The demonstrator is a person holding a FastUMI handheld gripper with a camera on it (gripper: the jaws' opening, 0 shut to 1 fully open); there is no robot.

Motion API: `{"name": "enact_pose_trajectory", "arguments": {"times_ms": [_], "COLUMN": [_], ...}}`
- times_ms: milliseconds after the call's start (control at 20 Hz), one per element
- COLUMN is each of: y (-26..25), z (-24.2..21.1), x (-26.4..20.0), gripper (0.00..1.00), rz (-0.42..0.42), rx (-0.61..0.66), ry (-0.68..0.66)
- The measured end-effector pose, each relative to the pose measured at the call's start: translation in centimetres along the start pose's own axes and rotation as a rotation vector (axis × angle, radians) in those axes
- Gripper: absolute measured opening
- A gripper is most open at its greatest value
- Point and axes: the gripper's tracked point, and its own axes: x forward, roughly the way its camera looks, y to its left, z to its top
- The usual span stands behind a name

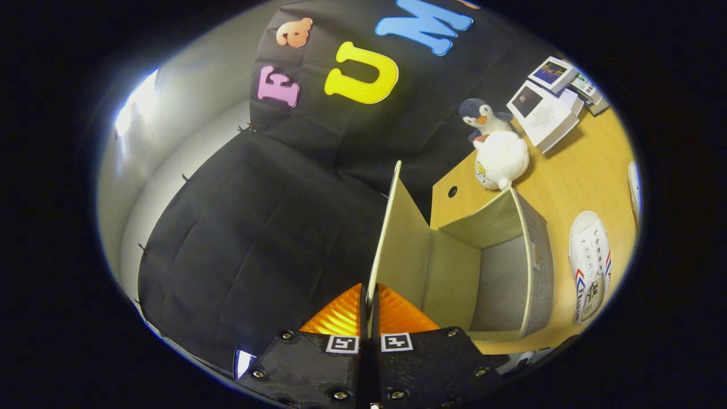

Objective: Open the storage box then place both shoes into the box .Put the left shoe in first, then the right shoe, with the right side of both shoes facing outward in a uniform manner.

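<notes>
Wooden tabletop, grey fabric box, stiff lid between closed tongs

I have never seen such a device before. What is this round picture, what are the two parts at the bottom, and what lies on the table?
The picture comes from a wide-angle camera mounted on a hand-held gripper, a two-finger tool that a person carries. It looks forward along the two fingers. They are closed on the thin lid of a grey storage box, holding it swung up, so the box stands open and nothing can be seen inside it. The box sits on a wooden table. Beside the box lies a white shoe with its laces up; the edge of another white thing shows farther out, too little to identify. Beyond the box are a plush penguin and some books.
</notes>
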Motion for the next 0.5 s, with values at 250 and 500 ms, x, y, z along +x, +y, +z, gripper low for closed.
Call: {"name": "enact_pose_trajectory", "arguments": {"times_ms": [250,500], "y": [2.1,3.9], "z": [-1.6,-3.9], "x": [3.4,6.5], "gripper": [0.00,0.00], "rz": [-0.010,-0.023], "rx": [-0.054,-0.137], "ry": [0.025,0.054]}}
